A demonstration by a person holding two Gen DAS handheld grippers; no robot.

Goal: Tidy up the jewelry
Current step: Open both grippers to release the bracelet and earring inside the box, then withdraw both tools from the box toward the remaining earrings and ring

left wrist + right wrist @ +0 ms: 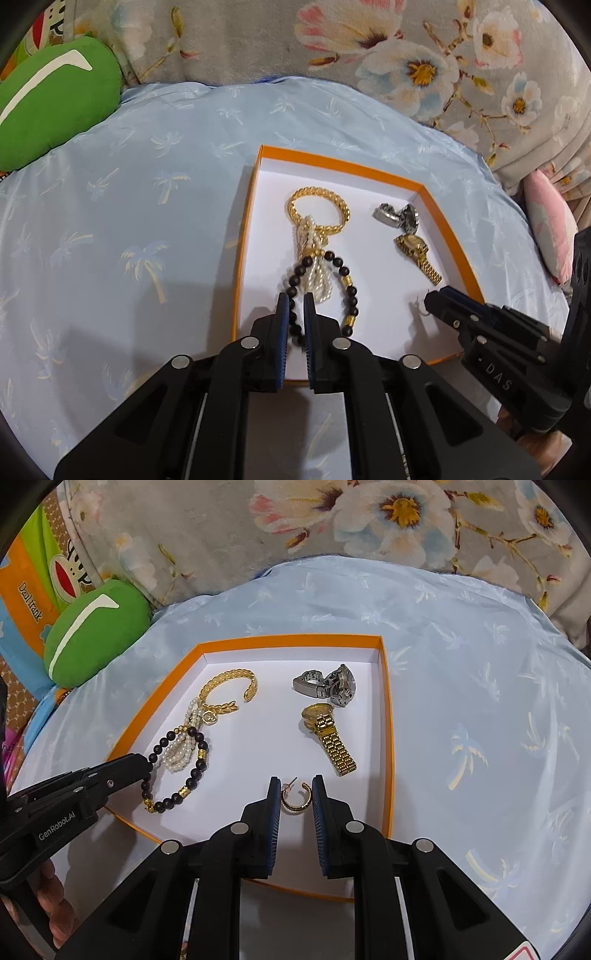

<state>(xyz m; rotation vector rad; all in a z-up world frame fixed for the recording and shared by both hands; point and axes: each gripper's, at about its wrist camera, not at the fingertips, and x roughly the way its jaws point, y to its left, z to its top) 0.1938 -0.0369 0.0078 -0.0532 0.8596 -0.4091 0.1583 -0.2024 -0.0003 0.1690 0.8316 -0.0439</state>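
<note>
Left wrist view showed the left gripper (297,301) over the near edge of the orange tray (255,206), its jaws drawn close with only a narrow gap, straddling the dark bead bracelet (345,280); whether the pads actually pinched the beads I could not tell. From the bracelet, a pearl strand (314,266) ran toward 12 o'clock and overlapped the gold bangle (319,208). At 2 o'clock from the bracelet lay the gold watch (419,258), and the silver watch (397,216) sat just beyond it toward 12 o'clock.

Right wrist view showed the right gripper (295,782) with its jaws spread, a gold hoop earring (295,799) resting on the tray floor between the pads, apparently touching neither. The gold watch lay at 1 o'clock from the earring, and the bead bracelet at 9 o'clock. The tray sat on a light blue palm-print cloth (461,646), with a green cushion (92,627) at 10 o'clock from the tray
</note>
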